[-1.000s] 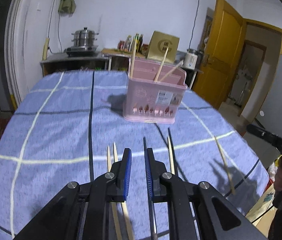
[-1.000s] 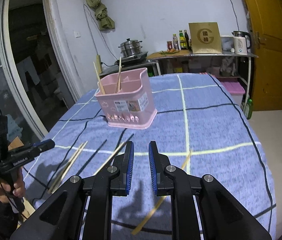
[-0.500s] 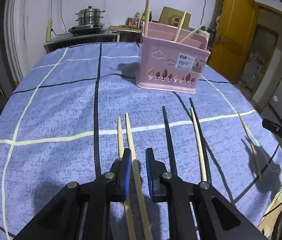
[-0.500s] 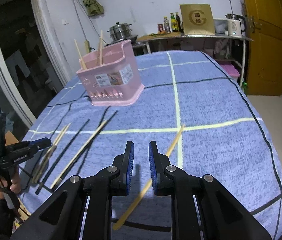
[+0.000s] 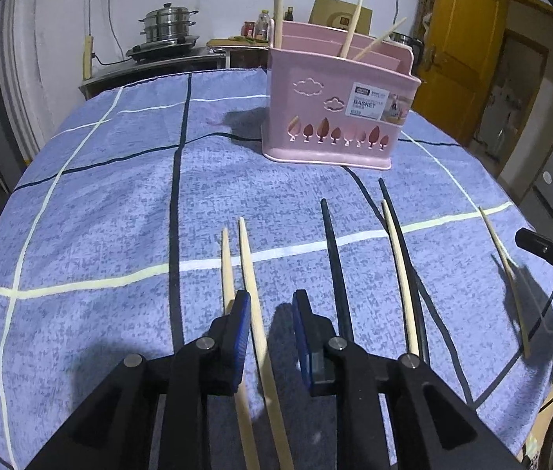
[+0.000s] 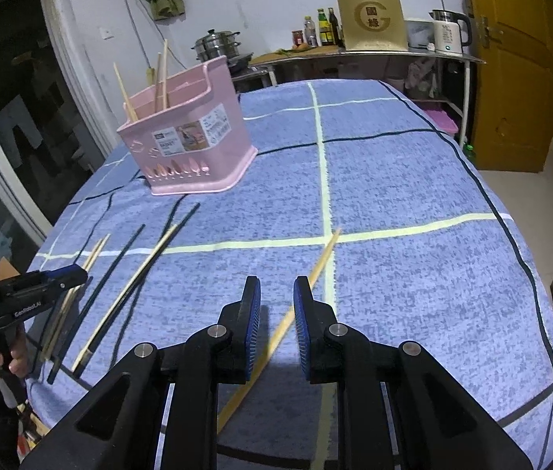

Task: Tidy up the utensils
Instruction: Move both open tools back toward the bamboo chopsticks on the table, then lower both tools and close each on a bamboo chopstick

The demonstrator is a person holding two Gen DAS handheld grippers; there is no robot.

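A pink utensil basket (image 5: 335, 113) stands on the blue checked tablecloth with three wooden chopsticks upright in it; it also shows in the right wrist view (image 6: 190, 145). My left gripper (image 5: 270, 309) is open, low over the cloth, its jaws straddling a wooden chopstick (image 5: 251, 270) with a second one (image 5: 226, 266) just left. A black chopstick (image 5: 335, 258), another wooden one (image 5: 398, 270) and a second black one lie to the right. My right gripper (image 6: 276, 305) is open, straddling a lone wooden chopstick (image 6: 308, 286).
The table edge curves close on both sides. A counter with a steamer pot (image 5: 167, 27), bottles (image 6: 323, 27) and a kettle (image 6: 449, 31) stands behind. A yellow door (image 6: 511, 58) is at the right.
Both grippers moved down and forward toward the cloth and opened wider. The left now straddles a wooden chopstick, the right straddles the lone one.
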